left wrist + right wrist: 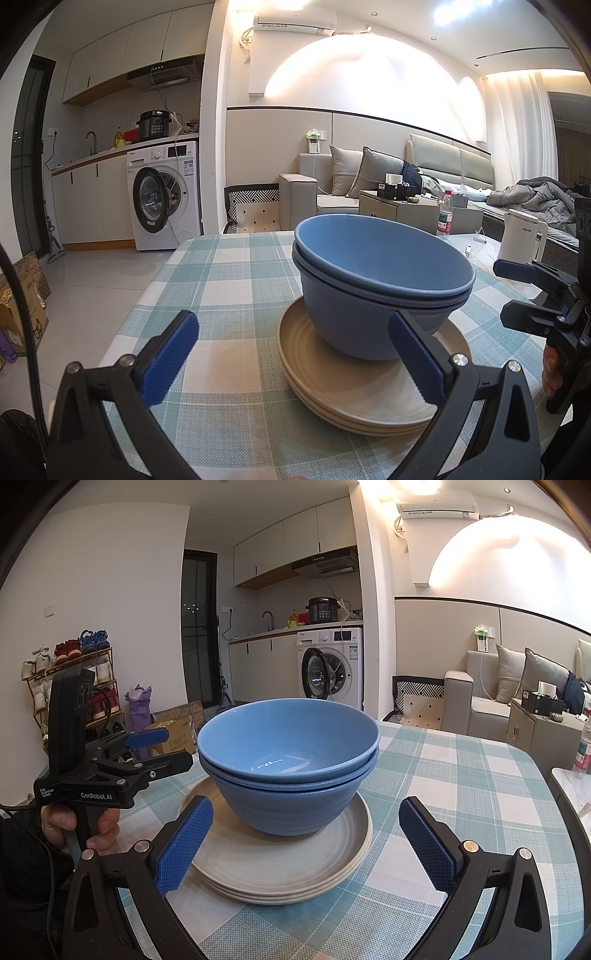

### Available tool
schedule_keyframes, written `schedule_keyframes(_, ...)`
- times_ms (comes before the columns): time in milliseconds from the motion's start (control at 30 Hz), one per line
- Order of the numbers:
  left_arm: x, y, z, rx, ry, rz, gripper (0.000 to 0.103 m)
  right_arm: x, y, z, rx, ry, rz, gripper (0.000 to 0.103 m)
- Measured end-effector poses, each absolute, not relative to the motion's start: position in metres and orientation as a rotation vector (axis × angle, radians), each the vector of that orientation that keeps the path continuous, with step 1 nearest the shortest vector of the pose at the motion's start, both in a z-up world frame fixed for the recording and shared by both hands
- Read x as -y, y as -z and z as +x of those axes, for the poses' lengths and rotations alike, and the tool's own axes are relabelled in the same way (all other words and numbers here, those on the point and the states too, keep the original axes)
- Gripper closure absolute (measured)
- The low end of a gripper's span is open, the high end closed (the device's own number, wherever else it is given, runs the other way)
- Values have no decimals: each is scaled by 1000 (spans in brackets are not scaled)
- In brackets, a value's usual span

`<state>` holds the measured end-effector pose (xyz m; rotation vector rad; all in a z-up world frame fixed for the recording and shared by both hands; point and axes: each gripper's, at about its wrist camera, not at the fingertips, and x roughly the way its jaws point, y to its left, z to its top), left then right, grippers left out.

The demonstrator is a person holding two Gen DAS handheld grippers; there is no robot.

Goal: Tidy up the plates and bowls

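Note:
Two nested blue bowls stand upright on a stack of beige plates on the checked tablecloth. My left gripper is open and empty, its jaws spread just short of the stack; it also shows in the right wrist view, left of the bowls. My right gripper is open and empty, jaws wide just in front of the plates; it also shows in the left wrist view, to the right of the stack.
The table has a teal and white checked cloth; its left edge drops to the tiled floor. A white kettle and a water bottle stand at the far right. A chair stands behind the table.

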<state>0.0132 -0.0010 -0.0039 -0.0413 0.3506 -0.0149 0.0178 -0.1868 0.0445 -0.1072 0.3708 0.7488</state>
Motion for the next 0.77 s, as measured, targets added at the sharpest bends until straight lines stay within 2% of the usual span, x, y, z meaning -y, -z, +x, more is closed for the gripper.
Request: schedule_keyframes(767,6,1,9,-333,66,-14,0,185,-42,17,-375,-749,-109,1)
